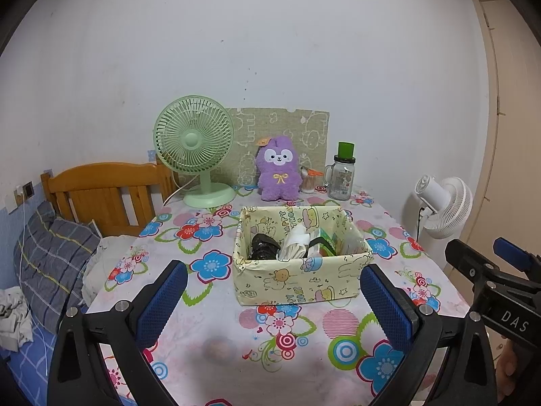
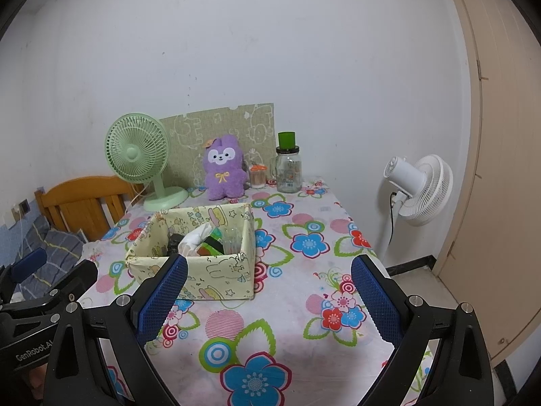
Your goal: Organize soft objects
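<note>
Left wrist view
My left gripper (image 1: 274,299): released, spread wide at the bottom of the frame; black frame, blue pads with a fine grid texture, nothing between them.
Box (image 1: 304,279): centre of frame, rectangular, wrapped in pale yellow cartoon paper, standing on the flowered tablecloth (image 1: 209,321).
Box contents: I make out a crumpled black bag (image 1: 263,245), something white and creased (image 1: 296,242), and a green carton (image 1: 326,237); the near wall hides their lower parts.
Plush toy (image 1: 279,174): fuzzy purple, upright at the table's far edge, just above the box, with a yellow bow on its chest.
Other items: ribbed green desk fan (image 1: 194,150) to the toy's left, glass jar (image 1: 341,181) with a green cup on top to its right.
Right gripper (image 1: 497,264): lower right edge, partly cut off.

Right wrist view
My right gripper (image 2: 268,296): released, same blue textured pads, empty.
Box (image 2: 216,270): left of centre; my left finger covers its near corner.
Plush toy (image 2: 225,171): upper middle, against a patterned green board (image 2: 189,128).
White floor fan (image 2: 419,187): right of the table, base hidden.
Left gripper (image 2: 44,272): lower left, cropped.
</note>
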Motion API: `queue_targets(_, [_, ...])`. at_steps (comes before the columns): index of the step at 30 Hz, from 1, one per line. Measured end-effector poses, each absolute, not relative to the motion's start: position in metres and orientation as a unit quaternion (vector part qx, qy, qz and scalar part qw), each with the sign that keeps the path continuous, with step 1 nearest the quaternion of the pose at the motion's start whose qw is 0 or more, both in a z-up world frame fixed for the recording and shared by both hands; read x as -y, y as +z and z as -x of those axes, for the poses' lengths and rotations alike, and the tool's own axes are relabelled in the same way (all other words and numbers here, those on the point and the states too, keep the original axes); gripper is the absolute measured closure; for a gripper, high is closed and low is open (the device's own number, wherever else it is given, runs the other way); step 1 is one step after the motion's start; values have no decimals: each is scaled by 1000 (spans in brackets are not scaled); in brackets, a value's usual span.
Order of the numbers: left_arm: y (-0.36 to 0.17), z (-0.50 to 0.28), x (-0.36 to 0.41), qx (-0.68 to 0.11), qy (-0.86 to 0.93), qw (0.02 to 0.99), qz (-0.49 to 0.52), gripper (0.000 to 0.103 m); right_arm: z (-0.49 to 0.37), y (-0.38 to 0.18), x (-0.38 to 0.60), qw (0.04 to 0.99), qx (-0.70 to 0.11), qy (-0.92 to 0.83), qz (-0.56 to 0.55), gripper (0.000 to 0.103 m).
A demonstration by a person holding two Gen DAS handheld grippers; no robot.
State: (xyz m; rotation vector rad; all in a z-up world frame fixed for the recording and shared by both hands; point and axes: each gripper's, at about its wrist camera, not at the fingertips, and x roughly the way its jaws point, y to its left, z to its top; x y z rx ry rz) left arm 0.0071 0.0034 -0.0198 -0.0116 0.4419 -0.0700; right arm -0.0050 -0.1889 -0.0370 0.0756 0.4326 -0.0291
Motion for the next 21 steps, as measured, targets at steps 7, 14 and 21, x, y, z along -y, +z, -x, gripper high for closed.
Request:
queue_targets(7, [-19,-7,-4,-219,-36,975,9,0,5,-37,189,976,-216,-14,-38,4])
queue_targets(14, [-19,-8,-5,-220,-36,975,11,0,4,-38,189,975,-217,-15,-36,4])
queue_targets(21, [-21,-8,-4,-222,-36,974,13,0,4,-38,188,976,-216,-15,-37,4])
